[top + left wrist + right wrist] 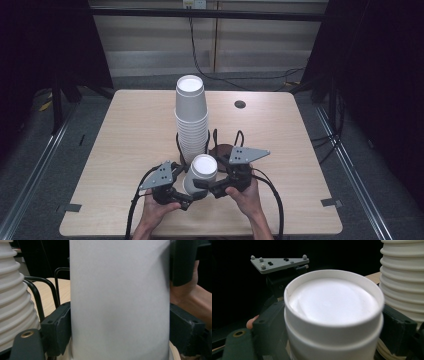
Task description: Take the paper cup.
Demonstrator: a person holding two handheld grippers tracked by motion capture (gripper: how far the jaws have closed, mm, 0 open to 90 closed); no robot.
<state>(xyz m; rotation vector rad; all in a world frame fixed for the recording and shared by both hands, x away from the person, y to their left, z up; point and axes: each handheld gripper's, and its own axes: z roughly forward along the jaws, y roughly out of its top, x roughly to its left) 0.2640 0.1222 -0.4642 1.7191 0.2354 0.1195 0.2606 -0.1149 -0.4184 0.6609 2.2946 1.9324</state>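
Between the two grippers, low over the table's front middle, is a white paper cup (202, 172), bottom up. In the right gripper view the cup (332, 305) has a step in its wall, like a second cup nested under it. My left gripper (189, 197) is shut on the cup (120, 300), with a black jaw pressed against each side. From the other side my right gripper (207, 186) is shut on the same cup, its jaws tight on both walls. Just behind stands a tall stack of upturned white cups (191, 117) in a black wire holder (210, 140).
The wooden table (125, 130) has a dark round hole (240, 104) at the back right. The stack (12, 297) (402, 277) stands close beside the held cup. Black cables trail from both grippers toward the front edge. Dark curtains flank the table.
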